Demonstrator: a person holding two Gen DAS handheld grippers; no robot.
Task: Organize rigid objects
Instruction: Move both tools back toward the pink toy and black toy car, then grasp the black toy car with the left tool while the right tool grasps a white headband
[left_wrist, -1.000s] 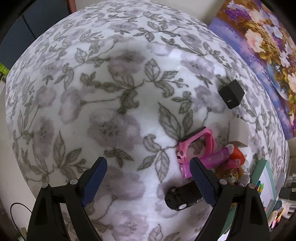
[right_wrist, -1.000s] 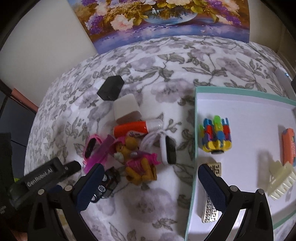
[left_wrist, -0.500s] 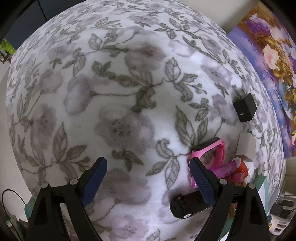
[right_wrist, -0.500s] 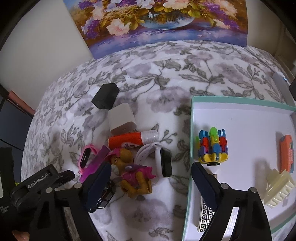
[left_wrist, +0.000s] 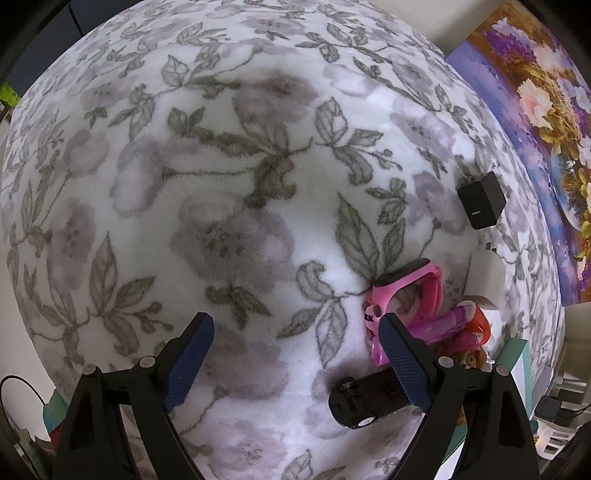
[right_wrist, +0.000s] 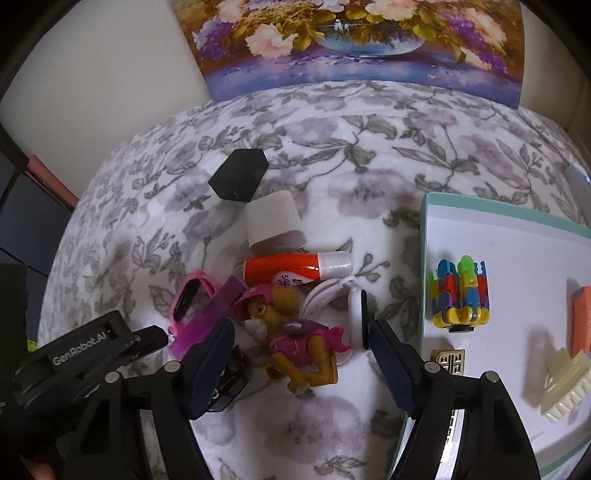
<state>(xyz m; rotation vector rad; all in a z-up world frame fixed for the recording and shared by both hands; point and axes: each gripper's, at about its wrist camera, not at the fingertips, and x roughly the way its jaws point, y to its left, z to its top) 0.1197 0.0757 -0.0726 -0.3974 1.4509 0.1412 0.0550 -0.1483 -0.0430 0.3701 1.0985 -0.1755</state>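
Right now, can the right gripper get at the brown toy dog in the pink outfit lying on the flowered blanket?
Probably yes. The right gripper is open, its jaws having just been closing, and the brown toy dog lies between them with nothing on top. The white smartwatch and black toy car crowd its sides and may be bumped.

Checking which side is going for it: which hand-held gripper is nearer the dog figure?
Right. The right hand-held gripper straddles the dog figure, pads not yet touching. The left hand-held gripper sits aside, over bare blanket.

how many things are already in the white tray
4 at least: a colourful block toy at the tray's left, a gold patterned piece below it, an orange item and a cream hair claw at right. The gripper may hide more.
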